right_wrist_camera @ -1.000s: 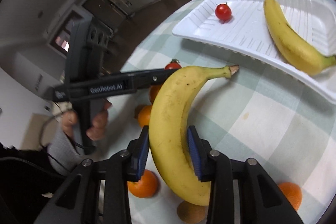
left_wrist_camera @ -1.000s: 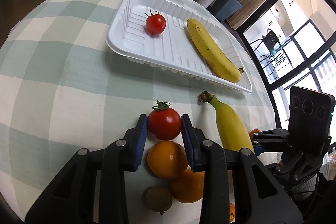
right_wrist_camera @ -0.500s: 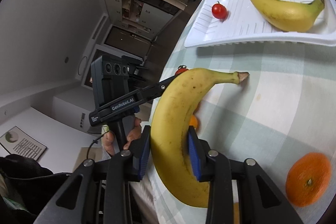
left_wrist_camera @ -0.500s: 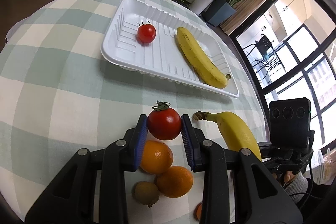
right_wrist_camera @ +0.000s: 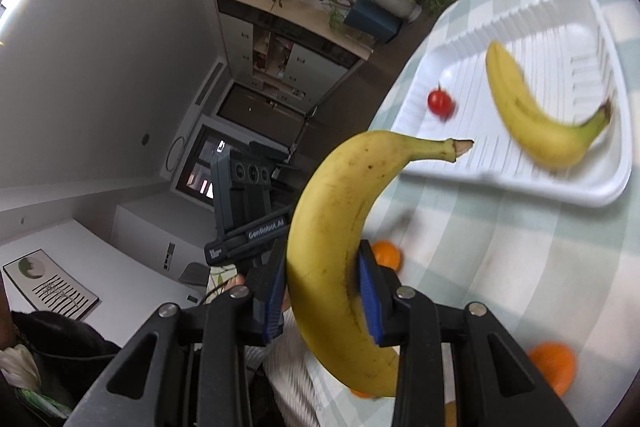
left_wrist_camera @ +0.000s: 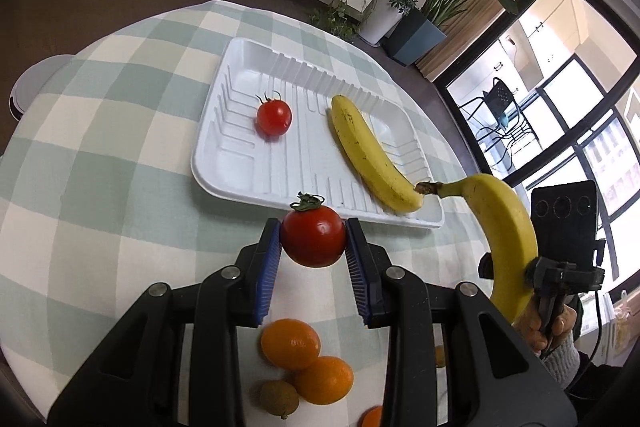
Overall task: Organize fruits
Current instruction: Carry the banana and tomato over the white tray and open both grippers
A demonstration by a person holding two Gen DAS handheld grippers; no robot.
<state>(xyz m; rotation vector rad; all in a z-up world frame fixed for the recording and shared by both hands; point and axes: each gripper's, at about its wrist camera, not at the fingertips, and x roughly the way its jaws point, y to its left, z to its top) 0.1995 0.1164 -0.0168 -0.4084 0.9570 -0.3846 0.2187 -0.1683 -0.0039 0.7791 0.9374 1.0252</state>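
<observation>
Hovering tomato nears tray rim, tongs clamped.

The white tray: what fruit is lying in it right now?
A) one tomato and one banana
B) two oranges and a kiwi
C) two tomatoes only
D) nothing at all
A: the white tray holds one tomato and one banana, while the second tomato and second banana are each gripped in a tool above the table.
</observation>
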